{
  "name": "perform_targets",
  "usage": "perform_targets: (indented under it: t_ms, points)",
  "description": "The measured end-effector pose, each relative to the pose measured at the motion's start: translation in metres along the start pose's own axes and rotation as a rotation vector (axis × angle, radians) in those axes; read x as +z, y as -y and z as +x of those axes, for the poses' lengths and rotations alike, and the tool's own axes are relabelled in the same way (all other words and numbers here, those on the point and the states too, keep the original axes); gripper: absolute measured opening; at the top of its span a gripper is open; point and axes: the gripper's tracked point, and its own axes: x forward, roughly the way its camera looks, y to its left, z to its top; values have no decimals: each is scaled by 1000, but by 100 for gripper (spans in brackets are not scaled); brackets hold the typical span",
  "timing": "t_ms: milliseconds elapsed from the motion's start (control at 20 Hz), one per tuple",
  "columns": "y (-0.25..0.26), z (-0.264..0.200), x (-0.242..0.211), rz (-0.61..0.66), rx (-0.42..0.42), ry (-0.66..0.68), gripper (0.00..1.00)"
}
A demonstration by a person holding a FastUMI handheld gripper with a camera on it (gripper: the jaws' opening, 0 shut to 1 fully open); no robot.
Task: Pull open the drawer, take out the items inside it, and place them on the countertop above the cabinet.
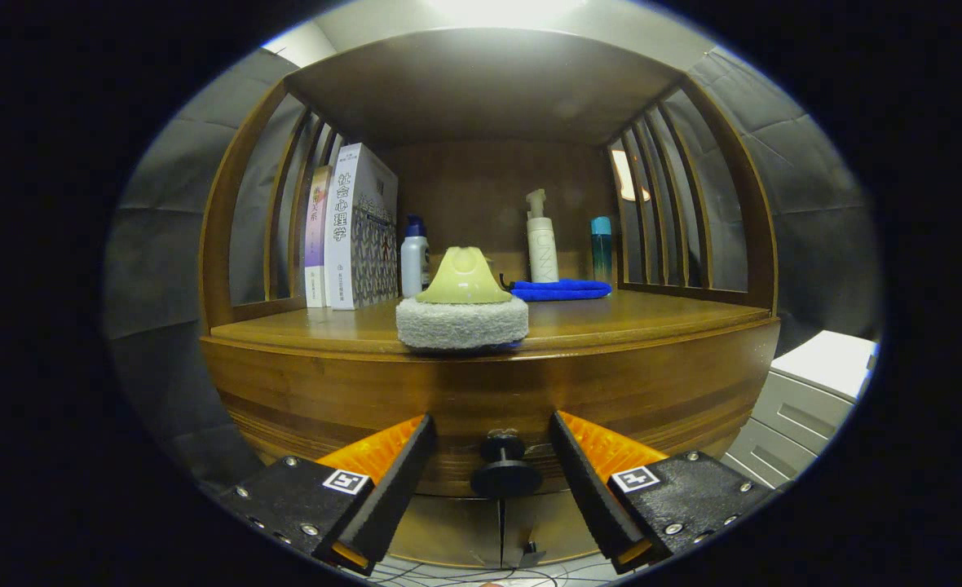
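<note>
1. My gripper (493,481) is spread wide, fingers (391,481) clamping nothing.
2. Between the fingers sits the black drawer knob (504,471), untouched, on the wooden drawer (350,408) front, which looks closed.
3. Above it, on the countertop (611,318) front edge, I see a scrub pad with a yellow-green handle (462,310).
4. Beyond lies a blue cloth (561,289).
5. Farthest back stand books (350,228), a white bottle (414,259), a pump bottle (541,240) and a teal bottle (602,249).
</note>
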Motion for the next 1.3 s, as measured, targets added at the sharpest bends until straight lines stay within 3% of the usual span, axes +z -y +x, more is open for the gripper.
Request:
perform_targets:
  t_ms: [200,500,950,1300]
  points:
    - [4,-8,-3,25,-50,-31,93]
    - [-8,-47,29,-79,-75,10,93]
    - [9,-111,84,-42,-149,83,93]
    - [11,-149,100,-61,-146,146,93]
